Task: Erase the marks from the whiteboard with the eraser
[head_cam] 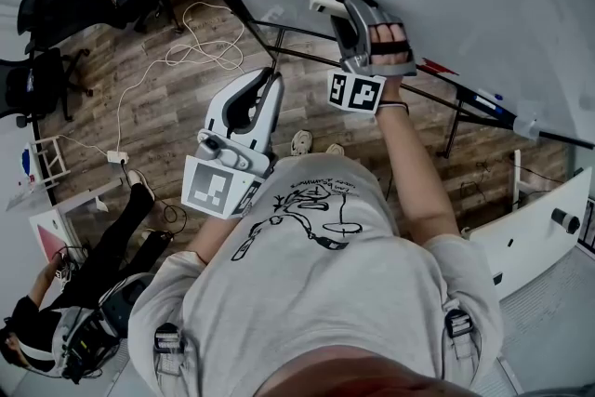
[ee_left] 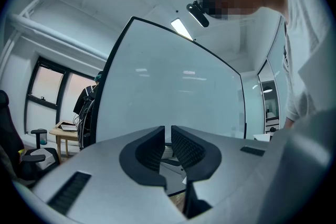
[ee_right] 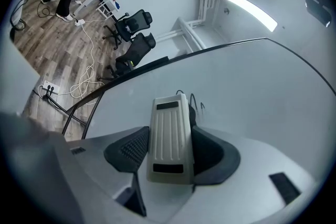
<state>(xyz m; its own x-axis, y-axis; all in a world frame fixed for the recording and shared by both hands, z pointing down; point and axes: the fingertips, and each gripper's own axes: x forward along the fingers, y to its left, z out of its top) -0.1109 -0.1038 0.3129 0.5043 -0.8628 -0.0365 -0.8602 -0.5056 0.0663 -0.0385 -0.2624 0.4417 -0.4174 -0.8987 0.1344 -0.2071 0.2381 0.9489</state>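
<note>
The right gripper (ee_right: 169, 147) is clamped on a white ribbed plastic block eraser (ee_right: 169, 120). The eraser's far end appears to touch the large black-framed whiteboard (ee_right: 257, 97). A few thin dark pen strokes (ee_right: 195, 102) show just past the eraser's tip, so the wiping looks unfinished, though the rest of the whiteboard seems clean. The left gripper (ee_left: 168, 132) hangs off the whiteboard, its jaws almost together on nothing. Below the whiteboard are a wood-plank floor (head_cam: 177, 102), a loose white cable (head_cam: 200, 42) and black office chairs (head_cam: 56, 9).

No readable text, shirt print (head_cam: 307, 217) illegible
</note>
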